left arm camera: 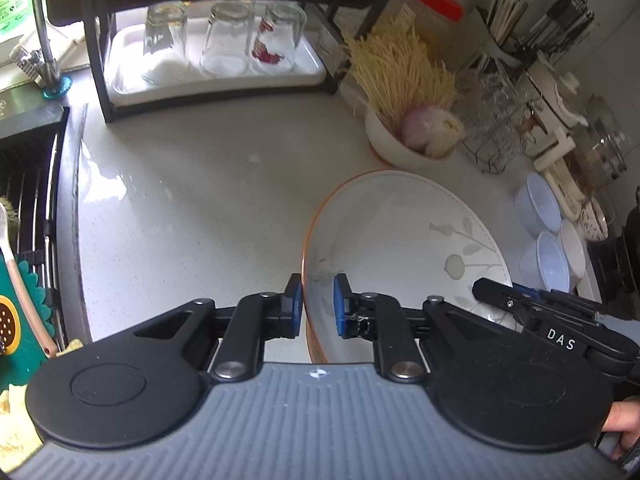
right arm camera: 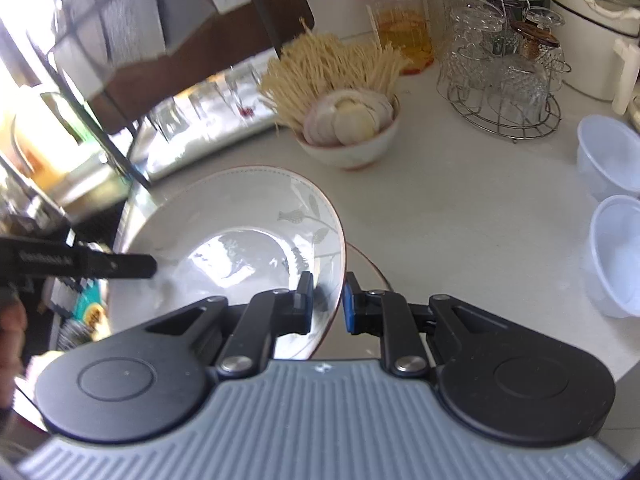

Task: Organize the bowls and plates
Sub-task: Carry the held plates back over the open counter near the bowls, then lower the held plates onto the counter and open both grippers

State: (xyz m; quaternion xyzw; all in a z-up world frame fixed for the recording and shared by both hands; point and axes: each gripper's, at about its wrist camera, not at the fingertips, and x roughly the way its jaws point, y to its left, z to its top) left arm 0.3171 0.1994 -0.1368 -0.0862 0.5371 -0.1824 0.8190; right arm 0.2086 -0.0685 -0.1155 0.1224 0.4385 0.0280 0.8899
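A large white deep plate [left arm camera: 400,232] with an orange outer rim and a grey leaf pattern is held over the pale counter [left arm camera: 180,220] by both grippers. My left gripper [left arm camera: 318,304] is shut on its left rim, one blue pad inside and one outside. My right gripper [right arm camera: 328,302] is shut on the opposite rim of the same plate [right arm camera: 240,208]. Each gripper shows in the other's view: the right one [left arm camera: 484,288] at the plate's right edge, the left one [right arm camera: 132,266] reaching in from the left. Small bluish-white bowls [right arm camera: 612,152] stand on the counter to the right.
A white bowl of dry noodles and sliced onion [right arm camera: 352,132] stands just behind the plate. A dark rack holds upturned glasses on a white tray [left arm camera: 216,40]. Further right are a wire stand of glasses [right arm camera: 500,80] and a red-lidded jar [right arm camera: 396,16]. The sink [left arm camera: 28,200] lies at left.
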